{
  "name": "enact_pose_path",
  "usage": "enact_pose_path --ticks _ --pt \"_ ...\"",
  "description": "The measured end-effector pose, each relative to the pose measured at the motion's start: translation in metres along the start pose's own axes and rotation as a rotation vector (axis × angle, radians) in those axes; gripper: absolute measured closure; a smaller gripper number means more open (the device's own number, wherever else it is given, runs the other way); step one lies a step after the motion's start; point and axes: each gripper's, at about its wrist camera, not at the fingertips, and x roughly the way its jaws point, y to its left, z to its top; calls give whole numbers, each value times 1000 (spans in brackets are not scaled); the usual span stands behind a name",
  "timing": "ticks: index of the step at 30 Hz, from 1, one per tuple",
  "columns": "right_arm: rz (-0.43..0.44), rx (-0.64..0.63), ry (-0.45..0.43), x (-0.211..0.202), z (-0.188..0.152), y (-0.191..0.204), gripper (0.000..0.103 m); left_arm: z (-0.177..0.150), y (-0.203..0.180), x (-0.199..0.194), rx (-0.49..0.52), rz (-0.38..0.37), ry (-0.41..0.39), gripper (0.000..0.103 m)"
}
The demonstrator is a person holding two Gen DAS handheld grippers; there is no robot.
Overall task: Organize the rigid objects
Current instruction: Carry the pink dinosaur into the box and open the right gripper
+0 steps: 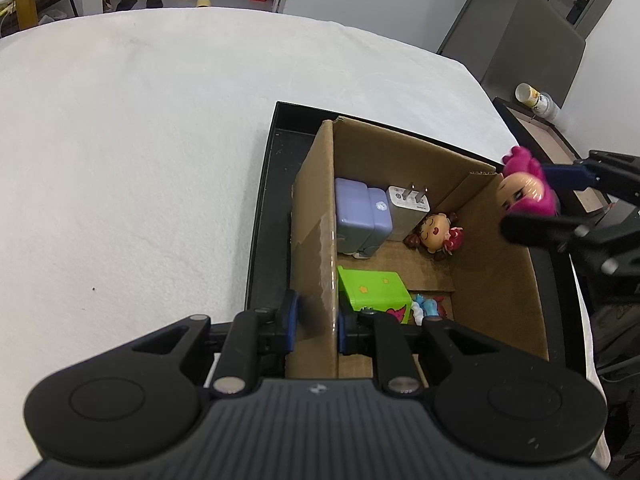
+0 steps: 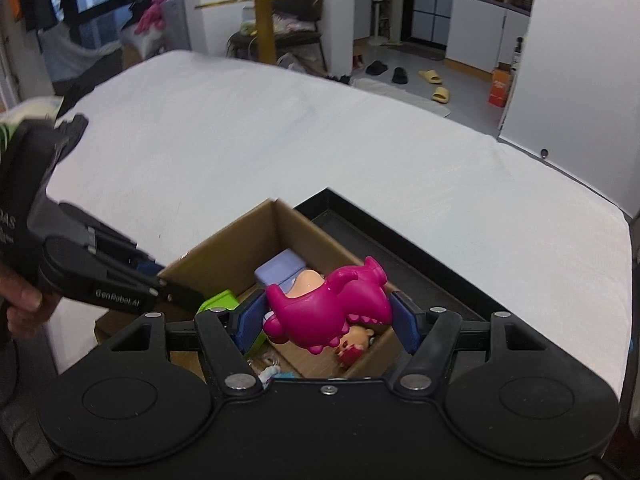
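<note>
Right now my right tongs [image 2: 328, 320] grip the pink dinosaur figure [image 2: 332, 312] between the blue pads, hanging over the cardboard box [image 2: 240, 240]. Left tongs [image 1: 316, 320] are pinched narrow on the box's side wall, steadying it. Step in hand: dropping the figure in. Inside already: purple block [image 1: 356, 216], white charger [image 1: 408, 212], small doll [image 1: 436, 232], green toy [image 1: 376, 292]. Box sits in a black tray [image 1: 264, 208] on the white tabletop [image 1: 140, 160]. Next: lower into the free spot near the doll, then open.
</note>
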Motion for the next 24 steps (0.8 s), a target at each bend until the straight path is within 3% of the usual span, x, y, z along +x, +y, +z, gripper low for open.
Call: enact_pose_path --ticks 12,15,24 --pt "2 -183 59 26 -6 34 37 2 5 1 -20 -23 6 84" --pt "-34 -243 70 28 -8 41 36 2 7 1 -23 -29 7 84" --pt "-24 -167 73 12 -8 26 36 4 6 2 -26 -30 20 84"
